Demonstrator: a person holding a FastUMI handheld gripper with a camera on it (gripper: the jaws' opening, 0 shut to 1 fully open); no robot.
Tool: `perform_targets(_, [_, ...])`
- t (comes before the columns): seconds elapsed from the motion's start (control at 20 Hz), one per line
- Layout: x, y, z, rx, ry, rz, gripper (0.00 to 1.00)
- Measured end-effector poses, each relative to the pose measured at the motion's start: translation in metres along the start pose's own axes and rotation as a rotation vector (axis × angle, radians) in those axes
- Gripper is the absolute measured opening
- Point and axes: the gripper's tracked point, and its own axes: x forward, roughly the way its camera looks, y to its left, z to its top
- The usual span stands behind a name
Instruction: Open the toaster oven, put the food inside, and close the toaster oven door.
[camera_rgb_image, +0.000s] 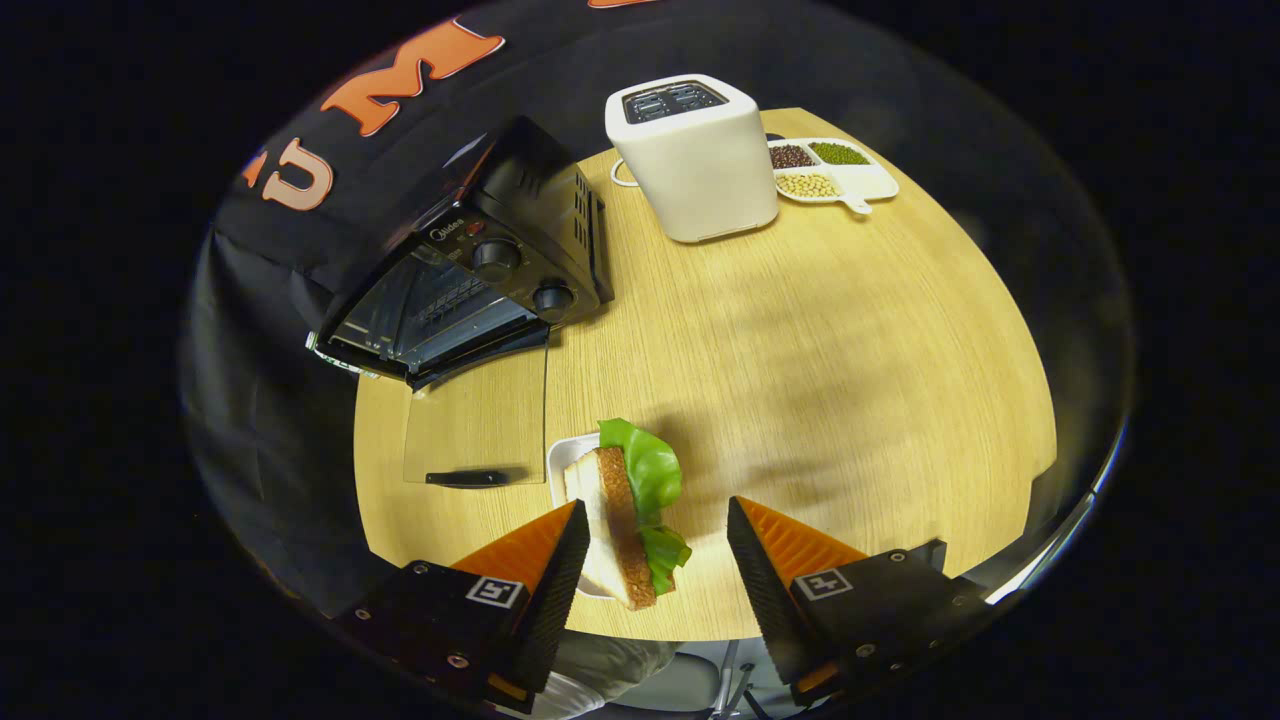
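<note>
The black toaster oven (500, 250) stands at the table's far left with its glass door (478, 420) dropped flat open, the door's black handle (465, 478) nearest me. A sandwich (612, 520) of bread and green lettuce stands on edge over a small white plate (562, 458). It sits between the fingers of my gripper (655, 508), close against the left finger. The right finger (760, 560) stands apart from it, with bare table in the gap. The gripper is open.
A white pop-up toaster (695, 160) stands at the back of the round wooden table (850, 380). Behind it to the right lies a white divided tray (840, 172) holding beans. The table's near edge runs just under the fingers.
</note>
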Motion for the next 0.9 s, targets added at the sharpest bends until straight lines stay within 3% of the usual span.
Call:
perform_targets(0.05, [0.004, 0.001, -0.003, -0.012, 0.013, 0.003, 0.81])
perform_targets(0.15, [0.01, 0.005, -0.004, -0.029, 0.036, 0.007, 0.69])
perform_targets(0.3, [0.013, 0.011, -0.004, -0.03, 0.048, 0.024, 0.45])
perform_targets(0.5, [0.005, 0.011, -0.01, -0.041, 0.058, -0.02, 0.24])
perform_targets(0.65, [-0.012, 0.019, -0.003, -0.041, 0.015, -0.036, 0.18])
perform_targets(0.9, [-0.049, 0.041, 0.021, 0.01, -0.11, 0.008, 0.18])
